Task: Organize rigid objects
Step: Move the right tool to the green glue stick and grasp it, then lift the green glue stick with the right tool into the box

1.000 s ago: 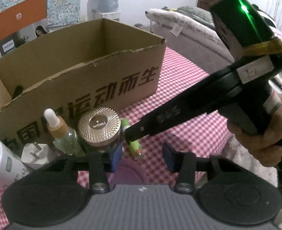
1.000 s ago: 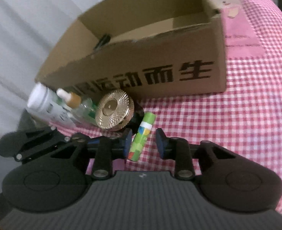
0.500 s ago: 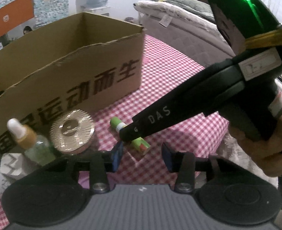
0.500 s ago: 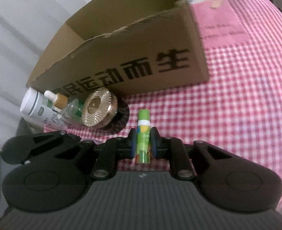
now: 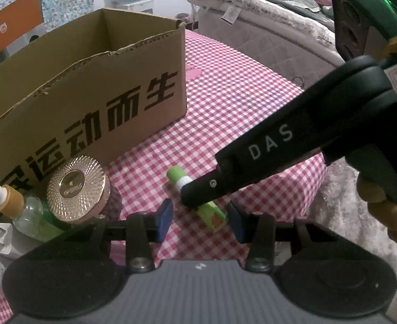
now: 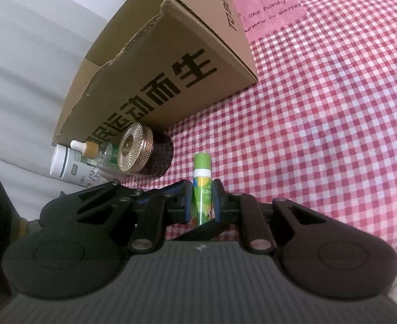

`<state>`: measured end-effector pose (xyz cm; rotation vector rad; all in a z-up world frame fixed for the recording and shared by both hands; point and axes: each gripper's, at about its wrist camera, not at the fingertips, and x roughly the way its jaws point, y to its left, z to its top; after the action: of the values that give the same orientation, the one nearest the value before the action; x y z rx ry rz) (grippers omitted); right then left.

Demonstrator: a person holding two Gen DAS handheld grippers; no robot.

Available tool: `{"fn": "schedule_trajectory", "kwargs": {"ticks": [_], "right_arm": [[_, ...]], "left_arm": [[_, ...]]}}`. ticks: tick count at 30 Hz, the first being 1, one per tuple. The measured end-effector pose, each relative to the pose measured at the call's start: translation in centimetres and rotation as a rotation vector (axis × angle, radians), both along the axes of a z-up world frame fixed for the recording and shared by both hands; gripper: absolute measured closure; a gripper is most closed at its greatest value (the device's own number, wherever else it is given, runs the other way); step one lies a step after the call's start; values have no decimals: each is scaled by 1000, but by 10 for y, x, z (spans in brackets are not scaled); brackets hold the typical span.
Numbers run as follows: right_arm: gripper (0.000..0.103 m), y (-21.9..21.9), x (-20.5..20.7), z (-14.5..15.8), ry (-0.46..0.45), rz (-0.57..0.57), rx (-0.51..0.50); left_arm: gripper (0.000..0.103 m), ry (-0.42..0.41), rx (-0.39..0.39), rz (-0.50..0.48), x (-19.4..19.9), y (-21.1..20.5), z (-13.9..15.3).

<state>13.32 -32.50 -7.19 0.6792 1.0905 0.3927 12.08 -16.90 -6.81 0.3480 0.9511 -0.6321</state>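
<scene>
We see the right gripper point(image 6: 202, 202) clamped on a green stick point(image 6: 201, 186), its blue pads pressing both sides of the printed barrel while the capped end juts forward over the red-and-white checked cloth point(image 6: 320, 124). From the left wrist view, the same stick point(image 5: 210, 210) lies low over the cloth just ahead of the left gripper point(image 5: 199, 220), partly covered by a black finger point(image 5: 252, 159) of the right tool, which a hand point(image 5: 387, 210) grips at the picture's right edge. The left gripper's jaws stand partly apart with nothing between the pads. An open cardboard box point(image 5: 95, 100) printed with bold black characters sits on the cloth behind the stick. Beside its near wall we find a jar point(image 5: 79, 186) with a ribbed gold lid, a dropper bottle point(image 5: 12, 202) with a white bulb, and, in the right wrist view, a white bottle point(image 6: 66, 167) lying next to them. A bed point(image 5: 266, 19) stands beyond the table.
</scene>
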Motion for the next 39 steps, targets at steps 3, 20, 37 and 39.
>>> {"fn": "schedule_trajectory", "kwargs": {"ticks": [3,20,37,39], "right_arm": [[89,-3,-1,5,-5,13,0],[89,19,-19,46,-116,9,-44],[89,93,63,150,-369,167,-40],[89,106,92,147,-329,189,-26]], "left_arm": [[66,6,-6,-3,0,-5,0],[65,-75,-108,13,-18,13,45],[66,-267,-96,172,36,85,133],[65,-223,-73,194,59,97,131]]}}
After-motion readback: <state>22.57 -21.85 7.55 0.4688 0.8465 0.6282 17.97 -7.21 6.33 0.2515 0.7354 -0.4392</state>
